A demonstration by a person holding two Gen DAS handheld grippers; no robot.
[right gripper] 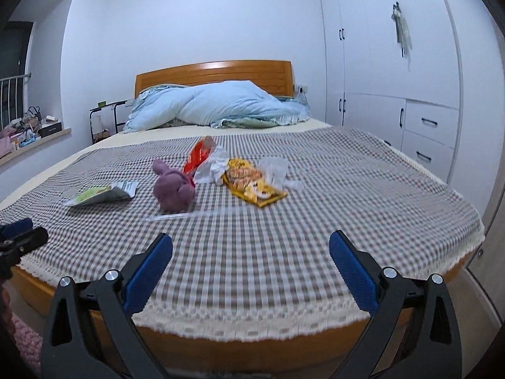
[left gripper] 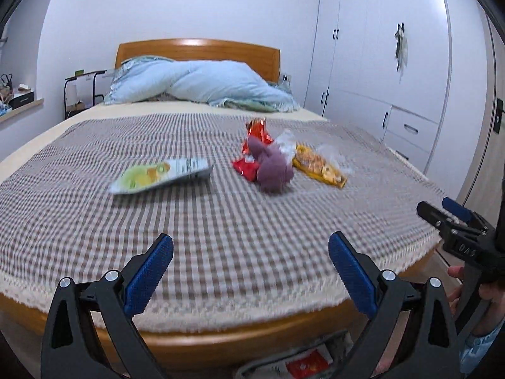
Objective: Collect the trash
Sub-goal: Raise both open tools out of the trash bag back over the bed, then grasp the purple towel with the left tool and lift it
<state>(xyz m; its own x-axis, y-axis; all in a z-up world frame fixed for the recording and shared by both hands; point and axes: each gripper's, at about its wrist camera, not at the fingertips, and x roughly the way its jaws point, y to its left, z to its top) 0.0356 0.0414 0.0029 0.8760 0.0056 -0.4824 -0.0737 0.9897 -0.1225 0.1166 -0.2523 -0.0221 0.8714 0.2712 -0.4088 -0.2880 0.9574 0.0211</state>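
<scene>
Crinkly wrappers, green [left gripper: 159,175], red [left gripper: 256,137] and yellow [right gripper: 252,184], lie uncollected mid-bed around a purple plush [right gripper: 173,189], while left gripper [left gripper: 251,271] and right gripper [right gripper: 251,271] hover wide-jawed, empty, at the foot.

Both wrist cams sit low at the foot of the checked brown-and-cream bedspread [left gripper: 221,221], facing the orange wooden headboard [right gripper: 214,74], left one slightly further left.
</scene>
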